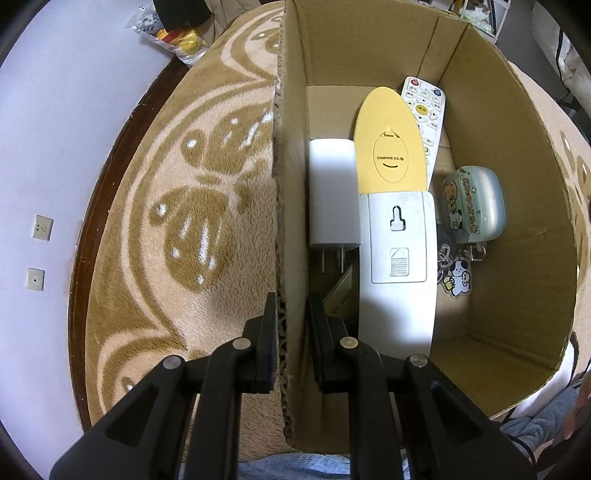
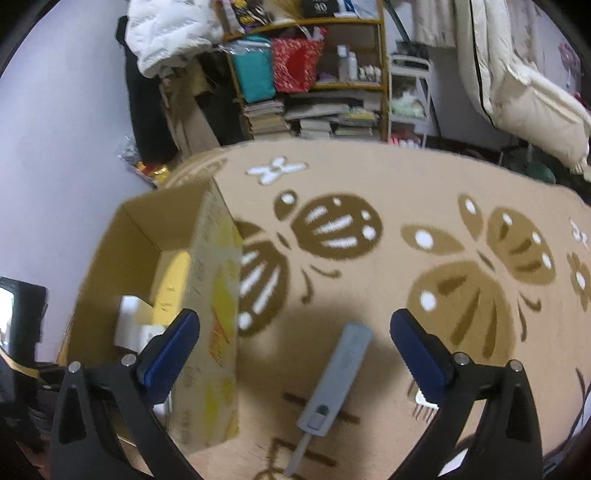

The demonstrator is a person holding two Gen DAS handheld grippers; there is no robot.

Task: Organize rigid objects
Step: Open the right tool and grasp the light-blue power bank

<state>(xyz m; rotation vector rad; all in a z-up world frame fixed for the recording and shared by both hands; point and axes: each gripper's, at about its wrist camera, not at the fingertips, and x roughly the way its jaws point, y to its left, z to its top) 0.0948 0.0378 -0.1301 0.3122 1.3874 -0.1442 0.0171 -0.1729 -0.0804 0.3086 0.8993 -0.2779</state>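
My left gripper (image 1: 292, 299) is shut on the left wall of the open cardboard box (image 1: 291, 184), one finger outside and one inside. In the box lie a long yellow and white device (image 1: 391, 155), a white plug charger (image 1: 334, 192), a white remote (image 1: 424, 103), a pale blue earbud case (image 1: 476, 203) and a cartoon keychain (image 1: 458, 280). My right gripper (image 2: 295, 321) stands wide open over the rug, to the right of the box (image 2: 207, 295). A grey utility knife (image 2: 336, 376) lies on the rug between its fingers, untouched by the pads.
The box stands on a beige rug (image 2: 388, 206) with brown butterfly patterns. A small white toothed object (image 2: 424, 404) lies partly behind the right finger. A cluttered shelf (image 2: 314, 74) and hanging bedding (image 2: 517, 85) stand beyond the rug. A snack bag (image 1: 177, 33) lies at the rug's edge.
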